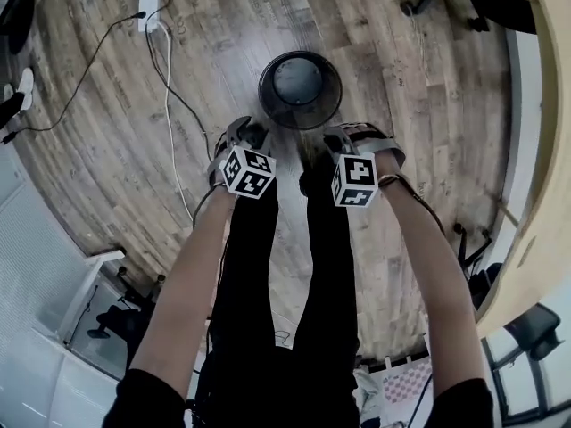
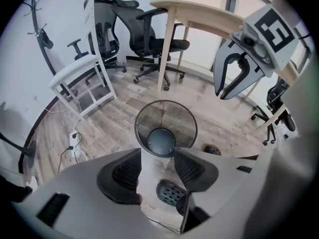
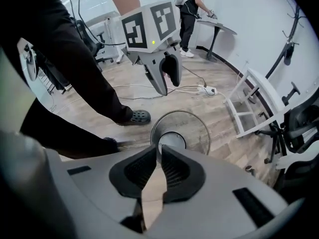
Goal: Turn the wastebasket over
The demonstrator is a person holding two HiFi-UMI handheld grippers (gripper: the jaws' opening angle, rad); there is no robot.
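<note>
- Floor: wood-look planks, grey-brown. A white power strip with cables plugged in lies at the far left of the head view.
- Room: a curved pale wooden desk runs along the right side. The left gripper view shows black office chairs by the desk and a white frame chair near the wall. A second person stands at a far table in the right gripper view.
- Wastebasket: black mesh, round, standing upright on the floor with its mouth up. Its solid dark base shows through the opening.
- Position: in the head view the wastebasket sits just beyond the two grippers, roughly centred between them. Neither gripper touches it, and both hang above it pointing steeply down. The operator's dark-trousered legs and a perforated shoe are below the grippers.
- Left gripper: jaws stand apart at a moderate gap, with only floor and shoe showing through it. Nothing is held.
- Right gripper: jaws drawn almost together, only a narrow slit between the pads. Nothing is clamped.
</note>
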